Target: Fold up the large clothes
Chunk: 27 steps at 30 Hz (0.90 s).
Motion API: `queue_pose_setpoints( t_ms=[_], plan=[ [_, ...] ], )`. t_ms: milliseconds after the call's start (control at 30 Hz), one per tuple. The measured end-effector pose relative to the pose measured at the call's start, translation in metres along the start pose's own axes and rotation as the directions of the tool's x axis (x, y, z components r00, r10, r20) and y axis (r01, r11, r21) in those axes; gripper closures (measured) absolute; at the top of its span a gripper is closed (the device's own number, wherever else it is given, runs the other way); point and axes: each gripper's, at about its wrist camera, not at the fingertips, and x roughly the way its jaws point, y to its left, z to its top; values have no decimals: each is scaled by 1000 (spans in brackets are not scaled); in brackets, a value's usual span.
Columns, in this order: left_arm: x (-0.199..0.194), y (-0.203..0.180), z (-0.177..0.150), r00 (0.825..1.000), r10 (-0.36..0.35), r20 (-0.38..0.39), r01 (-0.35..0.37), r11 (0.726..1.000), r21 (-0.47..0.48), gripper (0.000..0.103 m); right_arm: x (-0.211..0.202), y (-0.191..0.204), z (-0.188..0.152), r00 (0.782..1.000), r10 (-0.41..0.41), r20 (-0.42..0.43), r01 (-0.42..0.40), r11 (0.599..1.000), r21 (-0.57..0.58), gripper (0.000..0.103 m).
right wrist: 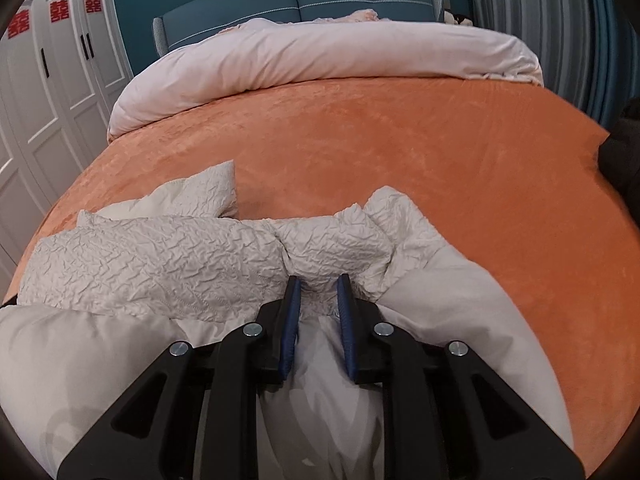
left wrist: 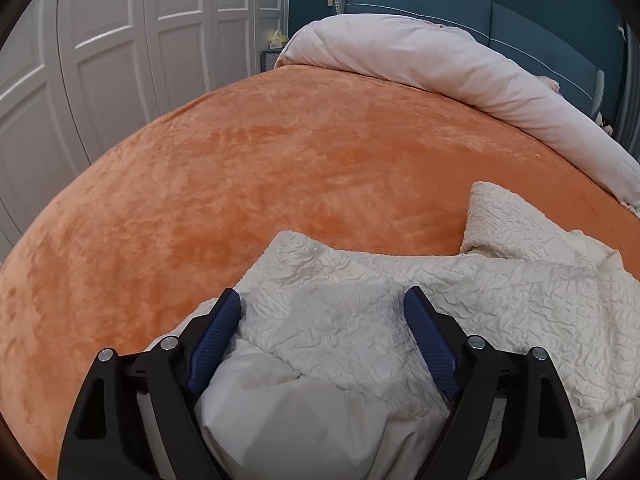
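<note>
While the right gripper (right wrist: 318, 286) has its jaws drawn narrow on a bunched ridge of the cream padded jacket (right wrist: 160, 256), the grip looks shallow: the crinkled quilted cloth passes between the blue pads (right wrist: 294, 312) near their tips only, and I judge that it is pinched there. If the hand lifts or pulls from this hold, the smooth lining below the pads may slide out, because slippery fabric with thick filling does not stay well in a narrow pinch.

The left gripper (left wrist: 322, 304) stands wide open above the same jacket (left wrist: 340, 320), with no cloth pressed between its pads (left wrist: 216, 340). One fold of the quilted side lies directly under the gap, and the smooth lining bulges just behind it, toward the camera. If these jaws close here, they could take both the outer layer and the lining together (or only a loose wrinkle), and then the fold would come out crooked.

The jacket lies crumpled on the orange bedspread (left wrist: 240, 168), in front of both claws and spreading to the sides; one end, perhaps a sleeve, sticks out beyond the left claw to its right. A pull by one hand alone would drag the whole heap across the plush cover instead of spreading it. The pale duvet (right wrist: 320, 52) is far ahead of both claws, so it should not disturb.
</note>
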Motion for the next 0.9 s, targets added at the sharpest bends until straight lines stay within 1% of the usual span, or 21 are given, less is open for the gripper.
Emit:
queue_pose_setpoints(
  t_ms=[133, 233, 433, 467, 500, 533, 567, 600, 667, 733, 800, 833, 900],
  plan=[
    [6, 1, -4, 1000, -11, 3, 11, 1000, -11, 19, 7, -7, -4, 1000, 32, -1, -32, 999, 30, 86],
    [10, 0, -6, 1000, -11, 5, 11, 1000, -12, 18, 10, -6, -6, 999, 31, 7, -31, 999, 34, 86],
    [12, -2, -4, 1000, -8, -9, 8, 1000, -6, 18, 10, -4, -3, 999, 29, -14, -28, 999, 35, 86],
    [10, -1, -3, 1000, -17, -10, 17, 1000, -12, 19, 6, -3, 1, 1000, 17, -20, -17, 999, 32, 86],
    [8, 1, -2, 1000, -29, -7, 29, 999, -18, 19, -1, 1, 5, 1000, -15, -18, 16, 1000, 23, 86],
    [1, 5, 0, 999, -42, -3, 42, 999, -29, 21, -13, 5, 9, 999, -40, -3, 40, 999, 17, 81],
    [-7, 10, 2, 999, -52, 2, 52, 998, -36, 24, -37, 13, 12, 999, 0, 43, -1, 1000, 26, 81],
    [-20, 17, 4, 998, -66, 13, 66, 997, -46, 24, -54, 21, 14, 996, 41, 76, -43, 999, 27, 81],
    [-52, 37, 3, 993, -104, 55, 109, 989, -96, 24, -86, 47, 16, 987, 105, 119, -104, 994, -15, 81],
    [-74, 56, -1, 988, -138, 64, 146, 978, -150, 21, -99, 80, 14, 980, 167, 106, -160, 984, -74, 81],
    [-91, 75, -10, 986, -160, 56, 168, 966, -197, 21, -97, 108, 11, 977, 199, 71, -189, 974, -127, 81],
    [-96, 82, -14, 985, -168, 48, 174, 962, -212, 21, -93, 121, 9, 977, 206, 55, -195, 968, -157, 81],
    [-99, 95, -25, 984, -179, 23, 179, 957, -230, 21, -71, 149, 2, 983, 186, 5, -181, 960, -215, 81]
  ],
)
